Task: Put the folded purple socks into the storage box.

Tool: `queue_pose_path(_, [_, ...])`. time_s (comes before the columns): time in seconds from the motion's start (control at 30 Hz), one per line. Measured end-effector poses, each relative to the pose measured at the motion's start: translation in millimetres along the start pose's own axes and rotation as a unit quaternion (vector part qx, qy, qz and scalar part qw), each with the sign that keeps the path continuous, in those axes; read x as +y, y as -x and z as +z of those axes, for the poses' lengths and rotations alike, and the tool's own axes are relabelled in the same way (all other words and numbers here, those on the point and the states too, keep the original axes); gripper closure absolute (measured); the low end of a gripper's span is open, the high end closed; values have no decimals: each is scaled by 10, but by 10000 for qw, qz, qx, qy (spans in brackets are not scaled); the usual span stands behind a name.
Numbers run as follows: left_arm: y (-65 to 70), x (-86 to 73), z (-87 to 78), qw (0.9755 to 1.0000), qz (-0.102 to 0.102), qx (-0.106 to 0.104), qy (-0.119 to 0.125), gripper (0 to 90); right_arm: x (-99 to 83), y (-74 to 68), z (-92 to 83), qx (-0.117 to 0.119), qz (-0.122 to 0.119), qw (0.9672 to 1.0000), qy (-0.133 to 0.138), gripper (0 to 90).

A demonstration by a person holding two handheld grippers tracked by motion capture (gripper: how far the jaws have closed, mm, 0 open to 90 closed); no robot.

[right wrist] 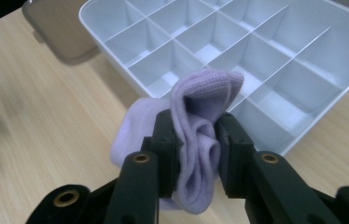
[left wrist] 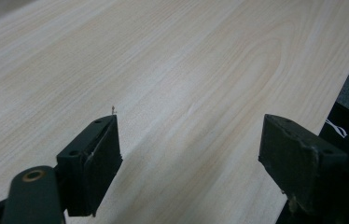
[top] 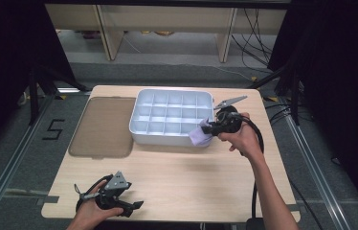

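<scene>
The right gripper [right wrist: 195, 154] is clamping a purple sock [right wrist: 200, 116] beside the divided tray [top: 141, 125]; its loose tail (hanging low) could be snagging a divider, while the left gripper [left wrist: 189, 156] is sitting open.

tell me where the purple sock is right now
The purple sock is pinched in the jaws of the right gripper, at the near right corner of the white divided box on the table's right side.

One legible marking is present: the numeral "5" [top: 53, 129], laid out in black strips on the grey floor [top: 19, 158] to the left of the counter [top: 177, 177] in the high view. No other text, label or brand can be read in either gripper view.
</scene>
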State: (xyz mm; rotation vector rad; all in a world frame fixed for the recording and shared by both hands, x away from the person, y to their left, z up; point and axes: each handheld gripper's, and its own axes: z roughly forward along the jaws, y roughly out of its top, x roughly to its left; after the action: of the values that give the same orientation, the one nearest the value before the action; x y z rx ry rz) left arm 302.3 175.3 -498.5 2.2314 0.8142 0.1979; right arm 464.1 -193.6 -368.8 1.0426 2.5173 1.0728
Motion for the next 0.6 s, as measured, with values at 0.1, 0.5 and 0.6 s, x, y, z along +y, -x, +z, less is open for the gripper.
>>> queue_pose_path(0.1, [9,-2,6,10000,-60,-36,44,199,77,56,-40,-65,112,9999,-24,723])
queue_pose_path(0.5, [12,-2,10,10000,53,-71,-31,199,188,313,110,-343,338,9985,-269,723])
queue_pose_path(0.6, [10,-2,17,10000,8,-34,-24,199,182,375,168,-364,344,9982,-318,723])
